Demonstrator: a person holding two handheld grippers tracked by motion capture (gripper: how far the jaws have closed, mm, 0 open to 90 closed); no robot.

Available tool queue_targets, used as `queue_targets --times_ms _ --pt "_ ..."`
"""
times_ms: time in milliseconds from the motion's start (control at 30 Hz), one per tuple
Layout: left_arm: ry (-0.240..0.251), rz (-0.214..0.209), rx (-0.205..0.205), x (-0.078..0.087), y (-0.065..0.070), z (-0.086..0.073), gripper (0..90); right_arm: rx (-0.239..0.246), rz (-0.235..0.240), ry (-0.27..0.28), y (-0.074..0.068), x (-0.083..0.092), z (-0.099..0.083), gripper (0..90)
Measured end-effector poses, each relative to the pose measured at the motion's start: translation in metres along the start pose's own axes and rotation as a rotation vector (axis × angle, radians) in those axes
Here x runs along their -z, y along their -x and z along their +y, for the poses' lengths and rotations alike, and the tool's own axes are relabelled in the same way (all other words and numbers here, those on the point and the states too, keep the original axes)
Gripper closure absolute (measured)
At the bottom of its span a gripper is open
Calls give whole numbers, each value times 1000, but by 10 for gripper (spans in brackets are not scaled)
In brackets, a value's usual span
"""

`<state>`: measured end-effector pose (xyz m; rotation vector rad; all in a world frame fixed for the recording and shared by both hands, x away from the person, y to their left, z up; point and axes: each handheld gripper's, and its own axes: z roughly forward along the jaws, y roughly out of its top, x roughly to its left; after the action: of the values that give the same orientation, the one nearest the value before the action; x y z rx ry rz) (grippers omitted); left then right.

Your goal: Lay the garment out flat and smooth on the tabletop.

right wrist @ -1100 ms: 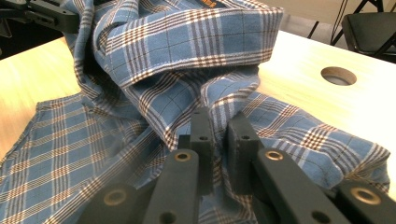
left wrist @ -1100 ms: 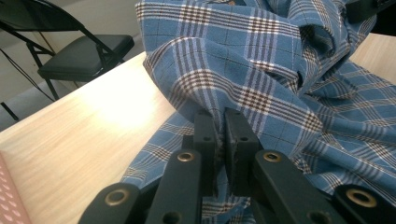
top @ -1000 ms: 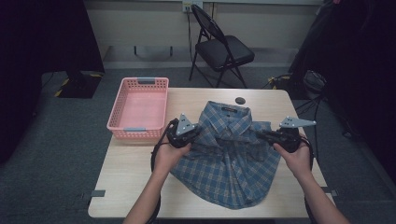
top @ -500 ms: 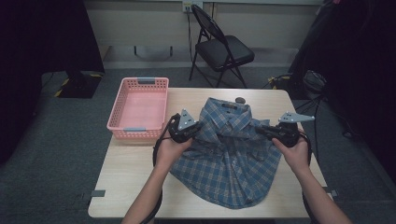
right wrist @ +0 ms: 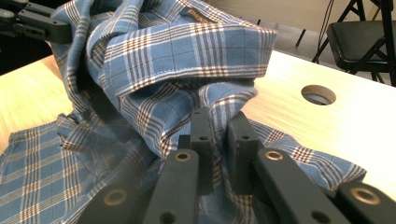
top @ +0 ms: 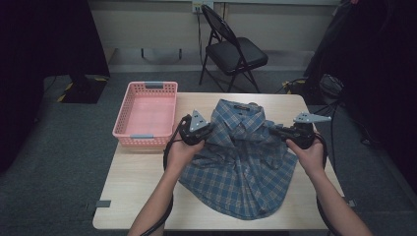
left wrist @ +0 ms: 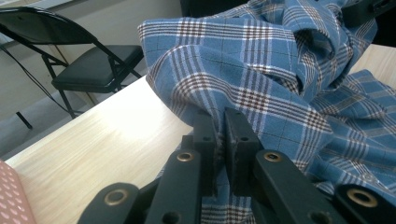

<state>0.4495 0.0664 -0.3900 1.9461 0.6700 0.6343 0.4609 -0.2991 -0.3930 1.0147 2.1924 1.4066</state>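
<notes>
— Start at the jaws. What has the left gripper [left wrist: 219, 122] got?

— Its two black jaws are pressed nearly together with a fold of the blue plaid shirt [left wrist: 261, 79] pinched between them. From the left gripper view the cloth rises straight out of the pads and bunches upward.

— And the right gripper [right wrist: 219, 122]?

— Same story: jaws squeezed on a pleat of the shirt [right wrist: 173, 60], just under the collar, which stands folded over above the pads. From above, the left gripper [top: 202, 132] bites the shirt's left shoulder and the right gripper [top: 276, 132] the right shoulder, each held in a hand coming up from the near edge.

— Where does the shirt [top: 236, 162] sit on the table [top: 142, 191]?

— Around the middle, a bit toward the right. The collar points at the far edge, the hem fans out toward the near edge and stops short of it. The shoulder part is gathered up between the two grippers, the lower part lies flat on the wood.

— Anything else on the table?

— A pink basket [top: 146, 114] on the far left corner, hanging partly over the left edge, well apart from the shirt but near the left gripper. There's a round hole [right wrist: 318, 94] in the tabletop beside the collar, toward the far edge. Beyond the far edge stands a black folding chair [top: 235, 51] on the floor
</notes>
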Motion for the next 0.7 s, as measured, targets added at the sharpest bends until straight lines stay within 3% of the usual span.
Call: queue_targets --times_ms 700 --pt "26 32 7 -11 -9 11 843 15 -24 1 6 -7 19 831"
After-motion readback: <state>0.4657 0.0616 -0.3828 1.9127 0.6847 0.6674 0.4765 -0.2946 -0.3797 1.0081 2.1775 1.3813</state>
